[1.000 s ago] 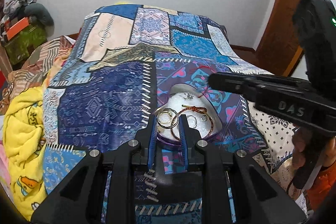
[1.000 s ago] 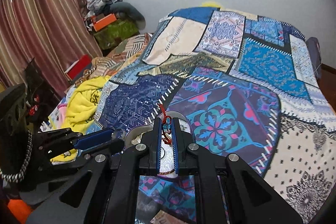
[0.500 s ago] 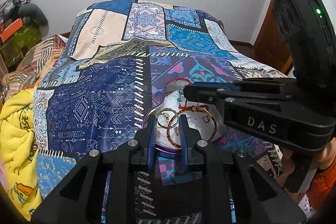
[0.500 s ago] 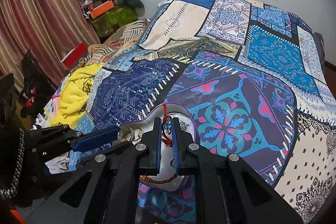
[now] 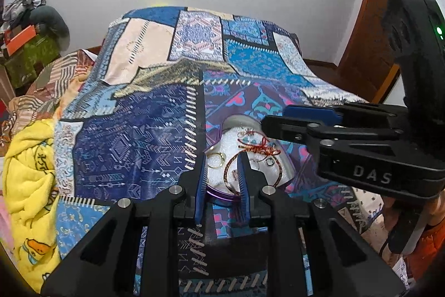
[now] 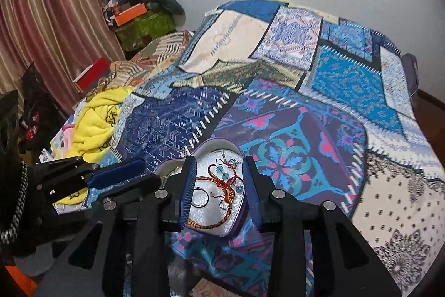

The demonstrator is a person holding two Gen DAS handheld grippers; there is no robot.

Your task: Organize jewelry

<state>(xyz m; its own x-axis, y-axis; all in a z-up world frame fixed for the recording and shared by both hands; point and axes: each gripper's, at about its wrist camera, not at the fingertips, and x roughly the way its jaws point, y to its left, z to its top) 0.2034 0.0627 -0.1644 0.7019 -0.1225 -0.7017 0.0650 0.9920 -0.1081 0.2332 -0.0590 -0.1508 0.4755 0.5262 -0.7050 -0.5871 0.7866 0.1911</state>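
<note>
At the bottom of your right wrist view, your right gripper (image 6: 219,189) has just been opening; its fingers stand apart, holding nothing, over the red braided cord bracelet with blue beads (image 6: 226,181). That bracelet lies in the purple-rimmed heart-shaped tray lined in white (image 6: 217,148), lower centre. Your left gripper (image 5: 221,181) has its fingers slightly parted around the tray's near rim; I cannot tell whether they pinch it. Beyond spreads the blue patchwork bedspread (image 6: 347,85).

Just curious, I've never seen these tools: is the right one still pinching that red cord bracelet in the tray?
Apart. In the right wrist view the right gripper has just been opening; the red bracelet lies loose in the tray, with gaps to both fingers.
</note>
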